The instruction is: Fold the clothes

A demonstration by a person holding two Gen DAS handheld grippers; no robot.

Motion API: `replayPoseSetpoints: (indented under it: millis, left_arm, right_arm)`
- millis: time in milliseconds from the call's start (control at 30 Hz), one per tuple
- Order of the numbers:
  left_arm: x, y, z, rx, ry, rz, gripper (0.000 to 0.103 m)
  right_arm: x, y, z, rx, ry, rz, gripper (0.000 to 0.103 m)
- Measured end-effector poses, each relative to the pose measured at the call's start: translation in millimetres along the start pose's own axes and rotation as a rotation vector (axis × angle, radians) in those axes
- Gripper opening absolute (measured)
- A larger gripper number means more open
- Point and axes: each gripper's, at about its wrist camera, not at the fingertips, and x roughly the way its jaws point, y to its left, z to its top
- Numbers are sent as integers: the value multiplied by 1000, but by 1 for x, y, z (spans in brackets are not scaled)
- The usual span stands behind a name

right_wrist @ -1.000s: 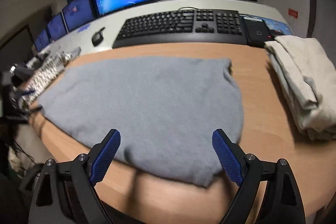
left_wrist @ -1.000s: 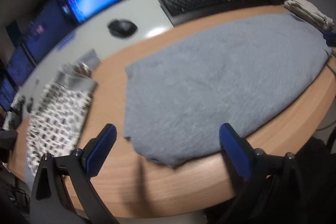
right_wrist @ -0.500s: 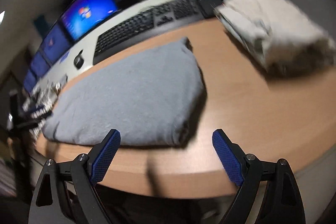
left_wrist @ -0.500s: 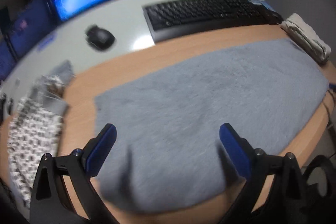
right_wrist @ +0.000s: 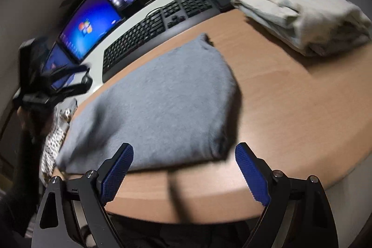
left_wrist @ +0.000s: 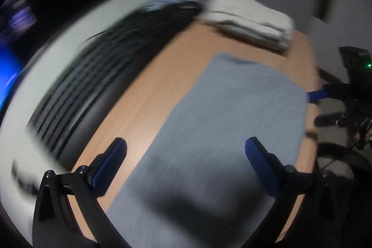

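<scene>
A grey garment (left_wrist: pixel 227 122) lies flat and folded on the wooden table (left_wrist: pixel 162 85); it also shows in the right wrist view (right_wrist: pixel 162 104). My left gripper (left_wrist: pixel 186 162) is open and empty, held over the garment's left end. My right gripper (right_wrist: pixel 183 166) is open and empty near the table's front edge, just in front of the garment's near right corner. The left gripper (right_wrist: pixel 65 80) shows at the far left of the right wrist view, and the right gripper (left_wrist: pixel 337 106) at the right edge of the left wrist view. This left view is blurred.
A folded cream cloth (right_wrist: pixel 302 13) lies at the table's right end, also seen in the left wrist view (left_wrist: pixel 251 18). A black keyboard (right_wrist: pixel 158 27) and monitors (right_wrist: pixel 90 27) stand behind. A patterned cloth (right_wrist: pixel 53 138) lies at the left.
My left gripper has swung right along the garment and now faces the cream cloth. My right gripper has pulled back to the garment's near right corner. Both stay open.
</scene>
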Motion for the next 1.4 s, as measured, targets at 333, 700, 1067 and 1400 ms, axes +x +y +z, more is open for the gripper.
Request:
replayPoseSetpoints:
  millis: [333,700,1067,1400]
  left_arm:
    - [104,-13,80,254,182,-205,102]
    - [135,-37,94,393,233,-455,102]
    - [142,-13,115,290,186,-581,27]
    - [141,-6,103,225,126,-569,16]
  right_arm:
    - [-2,5,-10,36,-13,81,95]
    - [5,2,-5,179,-102,156,100]
    - [9,7,0,196,-161,107,101]
    - [25,-3,17,168,-109,-18,26]
